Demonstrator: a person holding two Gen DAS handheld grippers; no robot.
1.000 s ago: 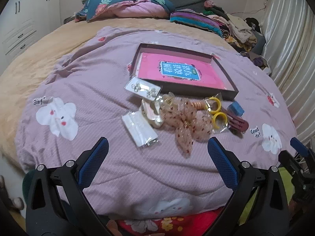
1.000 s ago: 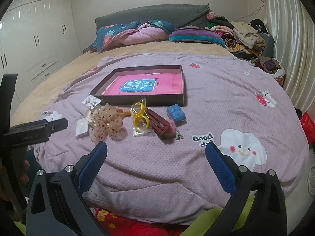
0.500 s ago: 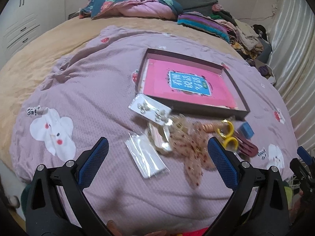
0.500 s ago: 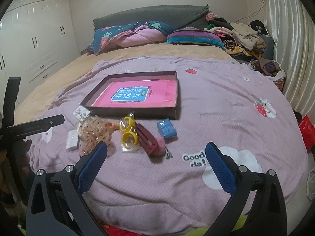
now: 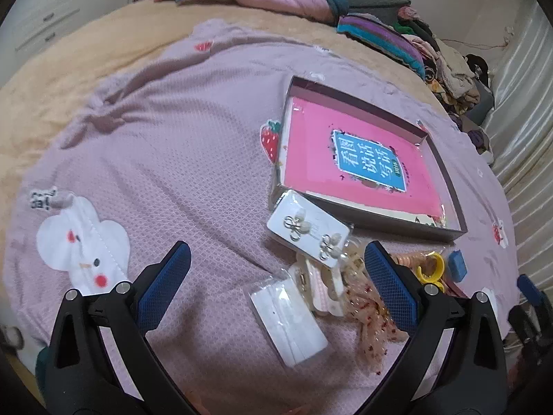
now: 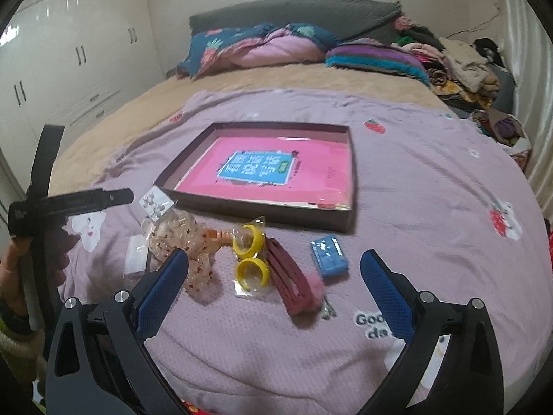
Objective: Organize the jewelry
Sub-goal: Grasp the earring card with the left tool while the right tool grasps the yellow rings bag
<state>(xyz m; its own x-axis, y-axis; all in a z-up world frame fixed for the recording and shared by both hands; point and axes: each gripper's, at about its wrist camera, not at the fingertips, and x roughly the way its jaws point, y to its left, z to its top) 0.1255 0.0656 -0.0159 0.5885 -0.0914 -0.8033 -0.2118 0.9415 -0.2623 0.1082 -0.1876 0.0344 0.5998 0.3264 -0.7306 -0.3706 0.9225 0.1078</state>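
2 grippers, left gripper [image 5: 274, 278] and right gripper [image 6: 274, 275], are held wide apart, grasping nothing, near packaged jewelry [image 6: 250, 257] beside a tray [image 6: 254, 207].

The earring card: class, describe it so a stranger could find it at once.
Find the shallow dark tray with the pink book on the purple bedspread. At its near left corner lies the earring card. It alone is a white card carrying two flower-shaped earrings; the white packet nearer the camera looks plain.
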